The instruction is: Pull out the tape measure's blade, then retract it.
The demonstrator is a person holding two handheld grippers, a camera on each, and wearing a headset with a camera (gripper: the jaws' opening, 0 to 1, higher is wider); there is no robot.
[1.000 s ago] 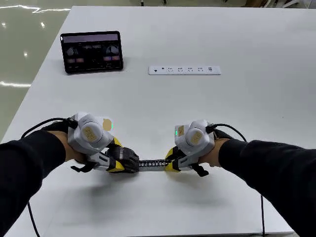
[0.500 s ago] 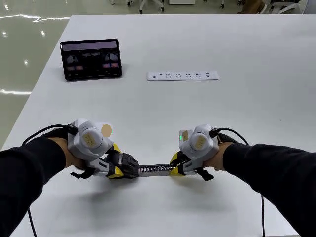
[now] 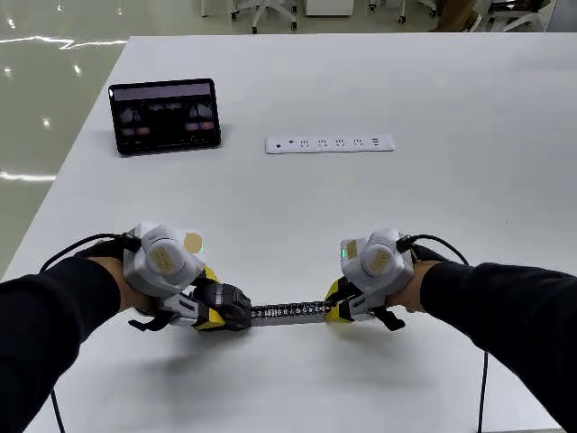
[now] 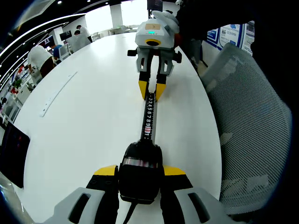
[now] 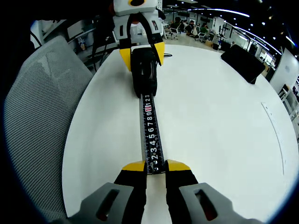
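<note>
Black tape measure case (image 3: 227,305) lies near front edge of white table (image 3: 361,207), clamped between left gripper (image 3: 209,312) jaws. Short length of blade (image 3: 288,312) lies flat, numbers up, running left to right. Right gripper (image 3: 335,311) jaws, nearly closed, pinch blade tip.

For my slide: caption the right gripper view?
Right gripper pinching the blade, pulled out over the white table from the tape measure in the left gripper.

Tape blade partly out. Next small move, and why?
Probably slide the right gripper rightward along the bench, away from the case. Its jaws are shut on the tip of the blade, the left gripper clamps the case, and only a short stretch of blade is out, so the pull looks unfinished.
</note>
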